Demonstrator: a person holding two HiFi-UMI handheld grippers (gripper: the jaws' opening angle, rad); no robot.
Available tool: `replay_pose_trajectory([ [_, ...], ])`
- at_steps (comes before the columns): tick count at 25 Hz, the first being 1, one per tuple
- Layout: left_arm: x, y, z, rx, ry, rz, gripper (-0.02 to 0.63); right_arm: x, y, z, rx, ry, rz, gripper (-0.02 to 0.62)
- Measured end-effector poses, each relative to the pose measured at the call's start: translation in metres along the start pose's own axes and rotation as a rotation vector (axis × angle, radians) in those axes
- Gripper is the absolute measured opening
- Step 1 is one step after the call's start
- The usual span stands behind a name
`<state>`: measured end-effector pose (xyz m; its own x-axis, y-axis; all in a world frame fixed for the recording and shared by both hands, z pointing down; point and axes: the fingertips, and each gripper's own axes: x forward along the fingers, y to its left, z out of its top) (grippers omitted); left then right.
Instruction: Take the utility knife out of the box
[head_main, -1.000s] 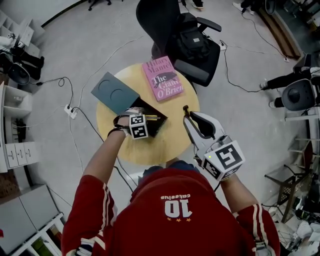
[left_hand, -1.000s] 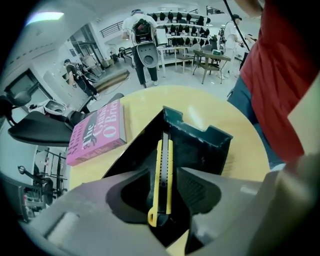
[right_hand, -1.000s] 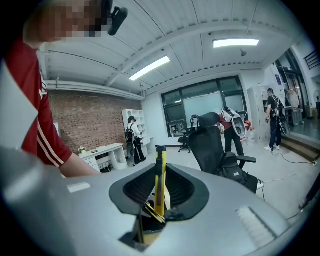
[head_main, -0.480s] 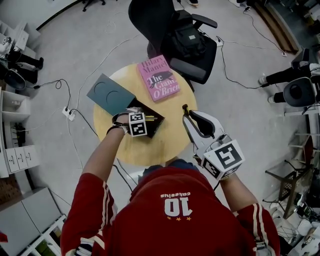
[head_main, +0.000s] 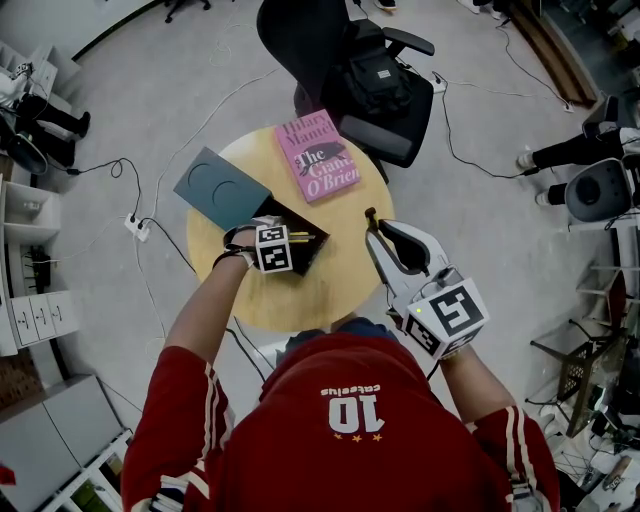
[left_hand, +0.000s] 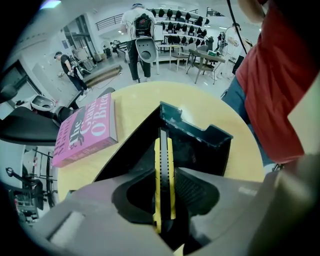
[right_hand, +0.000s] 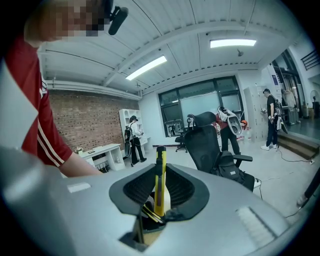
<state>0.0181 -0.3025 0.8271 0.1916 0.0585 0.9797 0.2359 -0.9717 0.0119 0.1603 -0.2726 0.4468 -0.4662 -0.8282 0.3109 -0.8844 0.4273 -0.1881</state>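
Bright, even light falls from ceiling strip lights (right_hand: 232, 43), while both gripper views bulge, darken toward their corners and blur close up.

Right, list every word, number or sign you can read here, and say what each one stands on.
"Hilary Mantel": top of the cover of the pink book.
"The Giant O'Brien": same cover, below the name.
"10": back of the person's red shirt.
Small word just above the "10": too blurred to read.
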Motion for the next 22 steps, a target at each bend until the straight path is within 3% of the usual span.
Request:
replay_pose_trajectory([
  [9, -0.019, 0.002, 0.005, 0.001, -0.052, 0.051, 0.127, -0.004, 0.011, 0.005, -0.021, -0.008, 0.003, 0.061],
  [18, -0.066, 0.003, 0.02, -0.031, -0.163, 0.175, 0.127, -0.021, 0.033, 0.01, -0.052, -0.027, 0.007, 0.061],
  [22, -0.104, 0.001, 0.04, -0.098, -0.31, 0.218, 0.127, -0.031, 0.04, 0.014, -0.075, -0.045, 0.002, 0.061],
])
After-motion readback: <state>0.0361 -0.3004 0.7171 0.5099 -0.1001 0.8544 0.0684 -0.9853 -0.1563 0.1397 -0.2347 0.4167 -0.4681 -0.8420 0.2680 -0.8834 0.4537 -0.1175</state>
